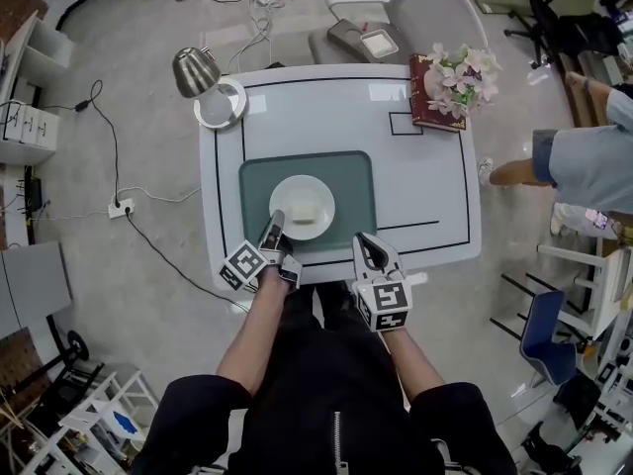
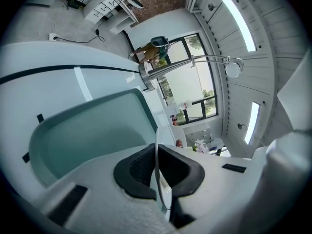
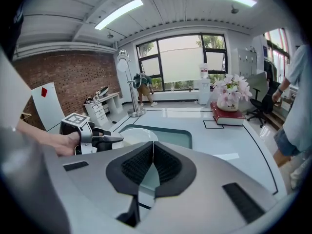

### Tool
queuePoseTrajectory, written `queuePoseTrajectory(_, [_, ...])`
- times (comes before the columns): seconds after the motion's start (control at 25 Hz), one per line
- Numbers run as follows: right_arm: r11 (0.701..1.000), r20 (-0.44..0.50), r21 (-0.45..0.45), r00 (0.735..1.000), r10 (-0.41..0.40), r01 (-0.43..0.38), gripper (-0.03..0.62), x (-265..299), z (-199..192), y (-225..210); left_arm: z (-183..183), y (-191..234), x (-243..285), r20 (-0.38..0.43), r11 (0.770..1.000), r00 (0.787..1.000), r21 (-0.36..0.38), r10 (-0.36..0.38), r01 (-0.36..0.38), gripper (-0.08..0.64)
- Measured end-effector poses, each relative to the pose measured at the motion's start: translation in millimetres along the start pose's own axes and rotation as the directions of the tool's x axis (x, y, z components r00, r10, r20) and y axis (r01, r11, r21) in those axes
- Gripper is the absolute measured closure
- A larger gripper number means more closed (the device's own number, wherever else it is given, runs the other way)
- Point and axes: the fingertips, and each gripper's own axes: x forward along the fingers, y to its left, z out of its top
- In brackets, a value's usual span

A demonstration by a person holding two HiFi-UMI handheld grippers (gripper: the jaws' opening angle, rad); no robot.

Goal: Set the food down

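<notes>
On plate [image 1: 309, 184], pale food [image 1: 300, 213], kind unclear

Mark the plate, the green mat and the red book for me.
plate [image 1: 302, 181]: head view, far rim.
green mat [image 1: 353, 176]: head view, bare right part.
red book [image 1: 421, 102]: head view, bare left strip of the cover.
</notes>
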Motion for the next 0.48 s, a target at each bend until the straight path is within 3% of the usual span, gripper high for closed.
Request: queuePoseTrajectory(0.48, [0.997,-0.019,0.025,0.997,-0.071,0.071,0.583,-9.9,-5.9,-18.4,-15.5,3.6,32.3,-0.062,0.989,0.995,0.13,0.076,-0.068,0.548])
